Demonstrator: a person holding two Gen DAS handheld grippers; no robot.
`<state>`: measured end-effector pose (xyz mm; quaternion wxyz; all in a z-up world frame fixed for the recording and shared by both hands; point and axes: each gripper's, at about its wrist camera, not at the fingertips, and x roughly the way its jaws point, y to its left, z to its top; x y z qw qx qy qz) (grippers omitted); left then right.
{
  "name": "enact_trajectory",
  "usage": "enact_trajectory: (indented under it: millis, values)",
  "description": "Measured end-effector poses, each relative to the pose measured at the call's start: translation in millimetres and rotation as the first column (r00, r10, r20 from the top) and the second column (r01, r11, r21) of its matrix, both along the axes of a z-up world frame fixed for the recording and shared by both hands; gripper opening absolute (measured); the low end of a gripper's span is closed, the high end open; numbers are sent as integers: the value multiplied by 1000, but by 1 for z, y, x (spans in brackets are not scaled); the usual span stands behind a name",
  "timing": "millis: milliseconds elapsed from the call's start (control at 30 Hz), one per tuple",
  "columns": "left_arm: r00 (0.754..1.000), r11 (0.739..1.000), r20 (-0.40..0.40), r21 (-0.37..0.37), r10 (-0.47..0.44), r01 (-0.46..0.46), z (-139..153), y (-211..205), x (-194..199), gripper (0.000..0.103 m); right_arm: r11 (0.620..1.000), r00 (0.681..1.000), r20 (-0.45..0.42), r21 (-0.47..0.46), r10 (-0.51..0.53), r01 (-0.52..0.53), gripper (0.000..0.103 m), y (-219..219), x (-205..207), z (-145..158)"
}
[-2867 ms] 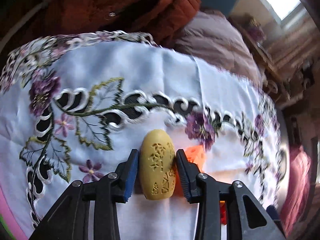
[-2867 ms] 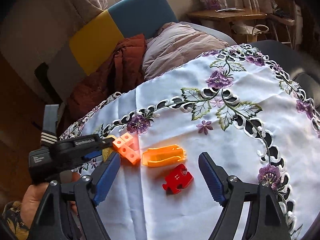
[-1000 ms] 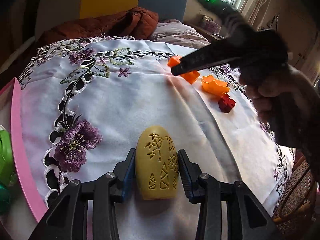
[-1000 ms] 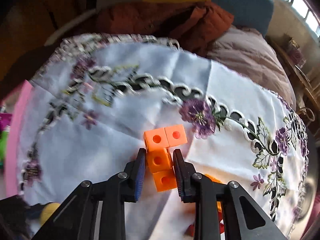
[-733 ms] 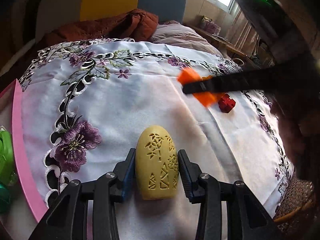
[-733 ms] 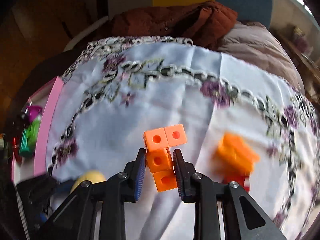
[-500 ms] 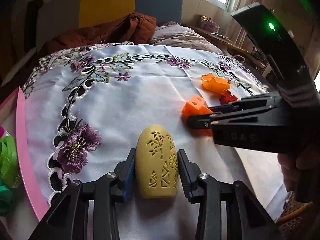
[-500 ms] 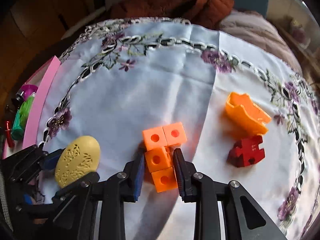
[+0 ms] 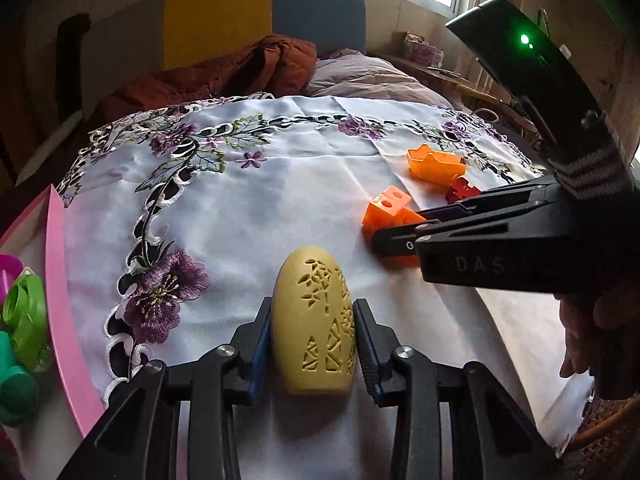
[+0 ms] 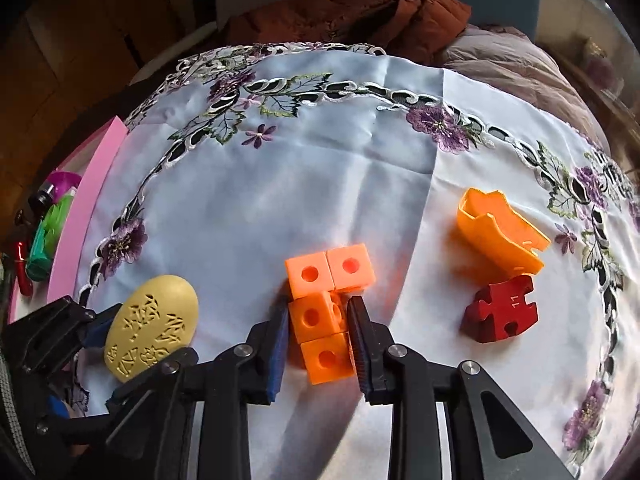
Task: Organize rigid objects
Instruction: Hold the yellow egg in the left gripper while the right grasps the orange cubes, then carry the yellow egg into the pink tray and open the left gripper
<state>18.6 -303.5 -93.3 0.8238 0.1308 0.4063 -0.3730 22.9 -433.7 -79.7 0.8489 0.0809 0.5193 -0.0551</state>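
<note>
The left tongs point(image 9: 314, 344) are gripping the yellow egg-shaped piece point(image 9: 314, 320) by its two long sides, with its carved face turned up, and their jaws have just been closing a little more on it. The egg is low over the white embroidered cloth point(image 9: 248, 208) on the table, near the pink tray point(image 9: 66, 320) at the left edge, where green toys point(image 9: 24, 316) are already lying. The right tongs point(image 10: 318, 332) are closed on the orange block piece point(image 10: 324, 308), pressing the middle cube of the four joined cubes, which seems to be resting on the cloth or just above it; I cannot tell which.

To do this step well, I think each hand should be keeping its grip firm and level while it is carrying its piece toward the tray. The egg is smooth and rounded, so it may be slipping forward out of the pads if the grip is loosened too early. The block piece is held off its centre, so it may be swinging when lifted. The two hands are working close to each other, so one should be going first. The orange cutter point(image 10: 500, 232) and the red puzzle piece point(image 10: 500, 310) are waiting further right, just beside each other.
</note>
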Motion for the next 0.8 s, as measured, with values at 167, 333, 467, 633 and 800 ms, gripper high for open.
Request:
enact_trajectory:
  millis: [167,333,467,633,800]
  values:
    - [1000,1000,-3,-3,3,-3,1,2,-1,37,1000,1000,1,1,8,-8,29,0,1,-1]
    - [1000,1000,-12,-7,5,-5,2,4,-3,36,1000,1000,5,9,9,-10,29,-2,1,-2]
    - [1000,1000,-11,1,4,-4,4,5,-6,36,1000,1000,8,-6,16,-16,30,0,2,-2]
    - [1000,1000,-10,1,2,-2,7,8,-11,36,999,1000,11,-24,29,-28,29,2,2,-2]
    - [1000,1000,3,-16,2,-2,17,12,-16,37,999,999,16,-34,38,-38,30,3,3,-2]
